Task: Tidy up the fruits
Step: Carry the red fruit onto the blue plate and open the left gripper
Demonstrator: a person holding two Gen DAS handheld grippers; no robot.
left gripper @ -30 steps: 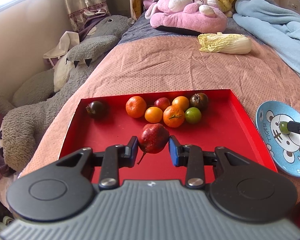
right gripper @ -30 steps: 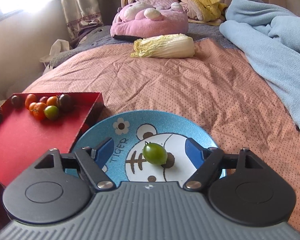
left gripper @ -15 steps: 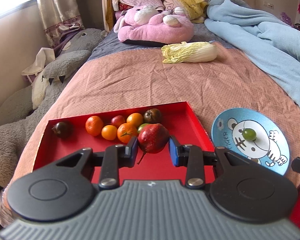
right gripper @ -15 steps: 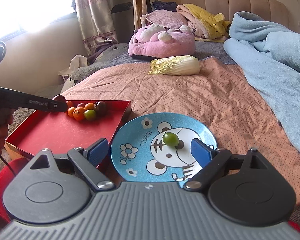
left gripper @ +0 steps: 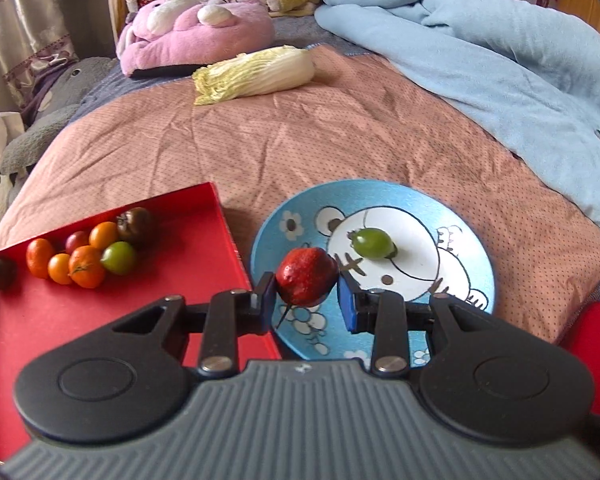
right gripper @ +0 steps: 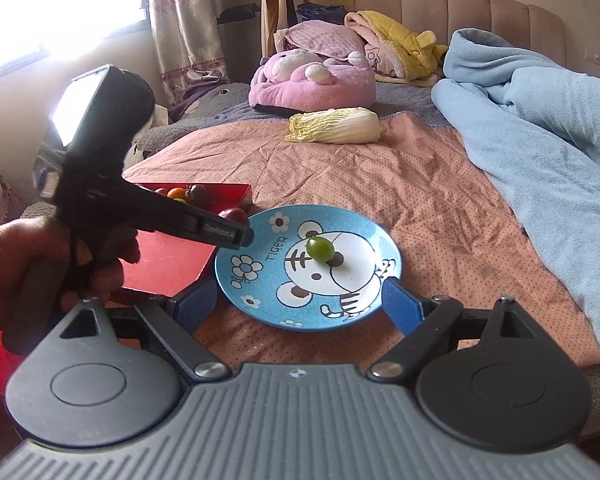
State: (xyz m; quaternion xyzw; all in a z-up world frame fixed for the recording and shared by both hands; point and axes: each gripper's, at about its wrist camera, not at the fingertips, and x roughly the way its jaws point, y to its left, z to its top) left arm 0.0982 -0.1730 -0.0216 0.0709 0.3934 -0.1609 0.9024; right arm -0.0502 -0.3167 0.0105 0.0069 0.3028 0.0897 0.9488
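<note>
At frame centre, left hand-held gripper [left gripper: 307, 298] clamped on red fruit [left gripper: 306, 277] over blue plate [left gripper: 452, 224]; right hand-held gripper [right gripper: 298, 306] jaws wide apart, empty; green fruit [left gripper: 372, 243] on plate.

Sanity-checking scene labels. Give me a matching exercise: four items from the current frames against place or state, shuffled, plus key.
Items:
1. red fruit
2. small green tomato
3. napa cabbage
4. right gripper

Places/states:
A. lying on the blue tiger plate
B. open, nothing between its fingers
C. clamped in the left gripper
D. on the bedspread near the pink plush

Pairs: 1-C, 2-A, 3-D, 4-B
</note>
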